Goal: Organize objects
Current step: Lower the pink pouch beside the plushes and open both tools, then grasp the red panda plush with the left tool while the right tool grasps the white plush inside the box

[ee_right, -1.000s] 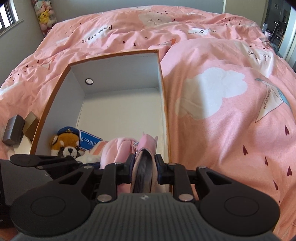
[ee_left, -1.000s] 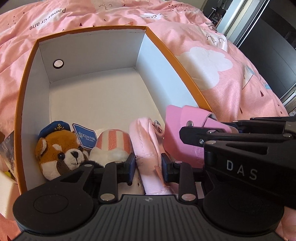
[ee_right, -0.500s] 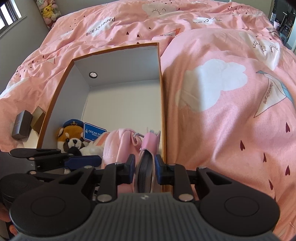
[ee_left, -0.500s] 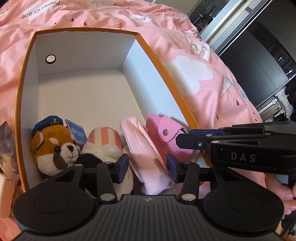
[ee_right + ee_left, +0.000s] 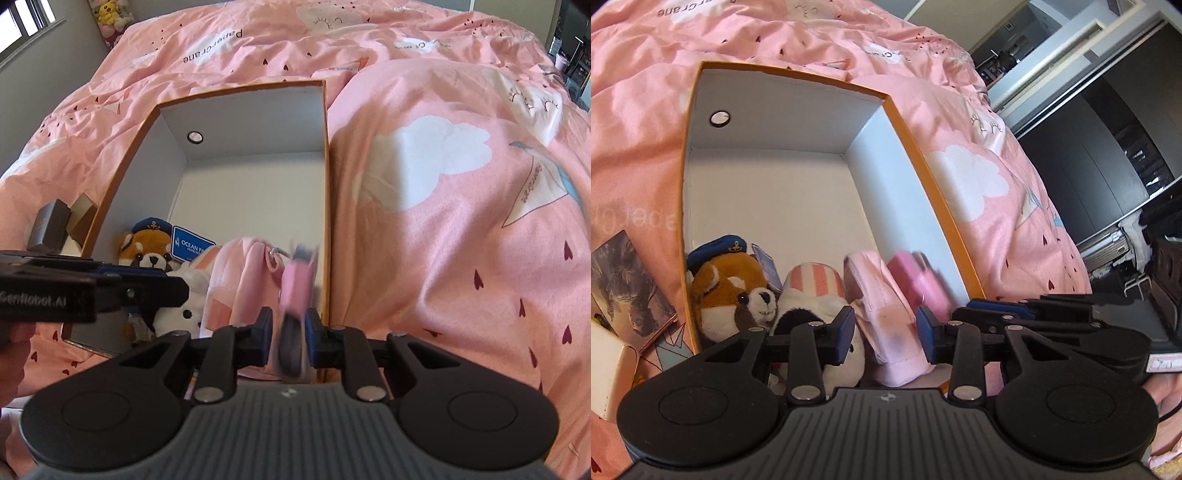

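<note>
An orange-rimmed white box [image 5: 912, 155] [image 5: 327, 192] lies on the pink bed. At its near end sit a red panda plush [image 5: 731, 291] [image 5: 146, 253], a striped white plush [image 5: 816, 286], a pink cloth pouch [image 5: 886, 314] [image 5: 240, 280] and a pink wallet [image 5: 921, 282] [image 5: 295, 288]. My left gripper [image 5: 885, 334] is open, its fingers either side of the pink pouch without pressing it. My right gripper [image 5: 290, 334] has its pads just off the wallet, which is blurred and slipping down by the box's right wall.
A picture card [image 5: 624, 280] and a white box [image 5: 605, 369] lie left of the box. Two small dark boxes [image 5: 50, 225] also sit outside its left wall. The far half of the box floor [image 5: 768, 192] is bare. The pink duvet [image 5: 443, 184] spreads all around.
My left gripper opened off the pink pouch and drew back. My right gripper's jaws widened and the pink wallet is dropping, blurred, into the box.
</note>
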The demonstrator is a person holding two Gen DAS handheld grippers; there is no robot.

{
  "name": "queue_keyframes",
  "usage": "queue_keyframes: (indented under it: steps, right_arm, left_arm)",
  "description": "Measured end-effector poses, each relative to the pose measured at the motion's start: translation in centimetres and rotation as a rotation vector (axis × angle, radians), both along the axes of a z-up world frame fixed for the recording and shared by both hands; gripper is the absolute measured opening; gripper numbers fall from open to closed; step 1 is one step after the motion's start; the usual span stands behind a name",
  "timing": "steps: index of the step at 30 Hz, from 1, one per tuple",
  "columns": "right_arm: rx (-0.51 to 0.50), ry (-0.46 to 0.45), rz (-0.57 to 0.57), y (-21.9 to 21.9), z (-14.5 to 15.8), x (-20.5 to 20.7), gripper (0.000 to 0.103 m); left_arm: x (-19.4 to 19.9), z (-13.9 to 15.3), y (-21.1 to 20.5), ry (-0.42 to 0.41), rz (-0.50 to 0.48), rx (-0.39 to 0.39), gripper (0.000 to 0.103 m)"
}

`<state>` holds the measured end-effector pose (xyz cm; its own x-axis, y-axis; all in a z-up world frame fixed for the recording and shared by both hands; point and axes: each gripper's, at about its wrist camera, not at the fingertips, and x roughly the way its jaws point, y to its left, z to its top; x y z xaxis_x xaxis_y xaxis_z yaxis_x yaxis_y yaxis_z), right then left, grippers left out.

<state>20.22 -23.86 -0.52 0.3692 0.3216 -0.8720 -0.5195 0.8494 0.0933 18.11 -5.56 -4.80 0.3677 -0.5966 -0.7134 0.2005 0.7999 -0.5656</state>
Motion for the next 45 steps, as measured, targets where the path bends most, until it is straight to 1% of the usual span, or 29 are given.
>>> queue_keyframes:
  steps: [3, 6, 7, 8, 9, 11, 14, 18, 20, 22, 25, 28, 29, 33, 37, 39, 43, 45]
  right_arm:
    - [-0.004, -0.006, 0.017, -0.1, 0.5, -0.2, 0.018]
    - [-0.012, -0.010, 0.033, 0.0, 0.5, -0.3, 0.018]
    - [-0.015, -0.013, 0.037, 0.0, 0.5, -0.3, 0.018]
    - [-0.016, -0.016, 0.039, 0.1, 0.5, -0.3, 0.018]
    - [-0.016, -0.019, 0.038, 0.1, 0.5, -0.3, 0.018]
    - [-0.014, -0.025, 0.041, 0.0, 0.4, -0.3, 0.019]
    - [-0.013, -0.019, 0.047, 0.0, -0.1, -0.4, 0.019]
    - [-0.009, -0.012, 0.057, 0.1, -0.6, -0.6, 0.019]
    - [-0.006, -0.023, 0.062, 0.2, -0.7, -0.8, 0.019]
    - [0.001, -0.035, 0.068, 0.3, -0.6, -1.0, 0.020]
    - [0.011, -0.045, 0.087, 0.8, -0.5, -1.2, 0.020]
    - [0.012, -0.051, 0.103, 1.5, -0.4, -1.4, 0.022]
    - [0.015, -0.056, 0.112, 1.7, -0.3, -1.5, 0.025]
    - [0.028, -0.079, 0.149, 2.6, 0.3, -1.9, 0.025]
    - [0.034, -0.092, 0.198, 3.7, 0.8, -2.1, 0.028]
    - [0.034, -0.096, 0.231, 4.5, 0.8, -2.2, 0.033]
    - [0.027, -0.093, 0.311, 6.3, 0.6, -2.5, 0.034]
    - [0.025, -0.089, 0.355, 7.3, 0.4, -2.7, 0.038]
  left_arm:
    - [0.4, -0.4, -0.4, 0.018, -0.009, 0.003, 0.041]
    - [0.4, -0.8, -1.8, 0.019, -0.033, 0.029, 0.038]
    - [0.4, -1.0, -2.3, 0.017, -0.043, 0.040, 0.034]
    - [0.4, -1.3, -2.7, 0.019, -0.051, 0.056, 0.031]
    - [0.5, -1.6, -3.1, 0.024, -0.054, 0.062, 0.031]
    - [0.5, -2.1, -3.6, 0.033, -0.058, 0.057, 0.027]
    - [0.5, -2.4, -4.4, 0.028, -0.056, 0.085, 0.025]
    - [0.2, -2.3, -4.5, 0.016, -0.051, 0.113, 0.025]
    - [-0.2, -1.9, -4.6, -0.012, -0.054, 0.138, 0.029]
    - [-0.7, -1.4, -4.6, -0.049, -0.059, 0.171, 0.029]
    - [-1.3, -0.7, -4.4, -0.082, -0.062, 0.207, 0.029]
    - [-1.6, 0.0, -3.6, -0.104, -0.061, 0.222, 0.029]
    - [-1.7, 0.3, -3.3, -0.111, -0.061, 0.222, 0.029]
    - [-1.6, 1.3, -1.9, -0.126, -0.070, 0.226, 0.029]
    - [-1.5, 2.3, -0.9, -0.143, -0.123, 0.275, 0.029]
    - [-1.4, 2.6, -0.3, -0.144, -0.167, 0.302, 0.029]
    - [-0.8, 3.0, 0.9, -0.157, -0.245, 0.381, 0.029]
    - [-0.4, 3.1, 1.3, -0.163, -0.280, 0.412, 0.029]
